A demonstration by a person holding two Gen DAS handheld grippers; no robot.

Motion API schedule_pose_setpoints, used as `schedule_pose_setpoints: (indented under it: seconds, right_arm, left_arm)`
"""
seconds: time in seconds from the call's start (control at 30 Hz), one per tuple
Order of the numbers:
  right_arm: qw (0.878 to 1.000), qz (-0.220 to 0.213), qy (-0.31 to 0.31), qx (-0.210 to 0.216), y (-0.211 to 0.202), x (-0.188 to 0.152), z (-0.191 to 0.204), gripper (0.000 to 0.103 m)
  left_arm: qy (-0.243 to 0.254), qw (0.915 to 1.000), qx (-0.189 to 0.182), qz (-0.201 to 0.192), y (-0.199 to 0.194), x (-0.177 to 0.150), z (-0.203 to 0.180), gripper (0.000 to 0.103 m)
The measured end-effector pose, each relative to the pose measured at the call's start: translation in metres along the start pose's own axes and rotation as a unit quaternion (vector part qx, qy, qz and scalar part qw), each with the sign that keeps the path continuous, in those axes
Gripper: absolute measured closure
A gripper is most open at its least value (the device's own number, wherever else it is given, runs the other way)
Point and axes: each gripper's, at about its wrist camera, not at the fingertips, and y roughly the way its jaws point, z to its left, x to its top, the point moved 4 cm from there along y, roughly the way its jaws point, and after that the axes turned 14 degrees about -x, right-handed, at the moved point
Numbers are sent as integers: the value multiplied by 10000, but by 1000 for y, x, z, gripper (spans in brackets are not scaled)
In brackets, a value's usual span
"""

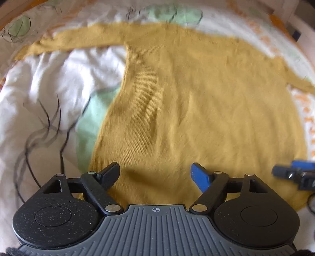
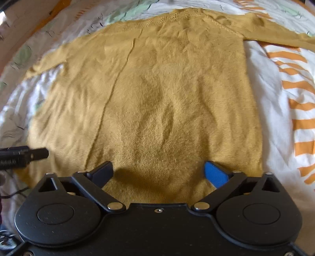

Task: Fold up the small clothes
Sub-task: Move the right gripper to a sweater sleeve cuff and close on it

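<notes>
A small mustard-yellow knit sweater (image 1: 187,94) lies flat on a bedsheet, hem toward me, neck far away, both sleeves spread out sideways. It fills the right wrist view (image 2: 157,88) too. My left gripper (image 1: 156,173) is open and empty above the hem's left part. My right gripper (image 2: 159,171) is open and empty above the hem's right part. The right gripper's tips show at the right edge of the left wrist view (image 1: 295,174). The left gripper's tip shows at the left edge of the right wrist view (image 2: 25,154).
The white bedsheet (image 1: 45,82) is wrinkled, with green leaf prints and black line drawings; orange stripes (image 2: 299,106) lie to the right of the sweater. A brown edge (image 2: 29,17) runs along the far left.
</notes>
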Motion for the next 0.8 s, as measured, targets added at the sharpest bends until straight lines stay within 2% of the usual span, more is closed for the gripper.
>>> schedule_pose_setpoints:
  seconds: [0.1, 0.2, 0.33, 0.47, 0.6, 0.7, 0.8]
  right_arm:
    - [9995, -7, 207, 230, -15, 8, -22, 18]
    - [9981, -321, 493, 178, -33, 28, -54, 18]
    - [9916, -830, 987, -38, -49, 65, -110, 18]
    - [9794, -1263, 1526, -390, -45, 100, -165, 20]
    - [9661, -1465, 1903, -946, -22, 135, -218, 34]
    - [9523, -1599, 2169, -1430, -7, 157, -260, 36]
    - [9363, -1652, 2586, -1707, 5, 170, -297, 37]
  left_arm:
    - [157, 9992, -79, -364, -16, 30, -10, 25]
    - [357, 9968, -155, -702, -19, 66, -21, 25]
    - [483, 9942, -128, -955, -1, 108, -35, 25]
    - [476, 9936, 18, -1023, 26, 134, -43, 25]
    - [500, 9940, 258, -935, 53, 147, -40, 25]
    - [401, 9950, 375, -835, 69, 150, -34, 25]
    - [313, 9962, 439, -687, 84, 150, -26, 25]
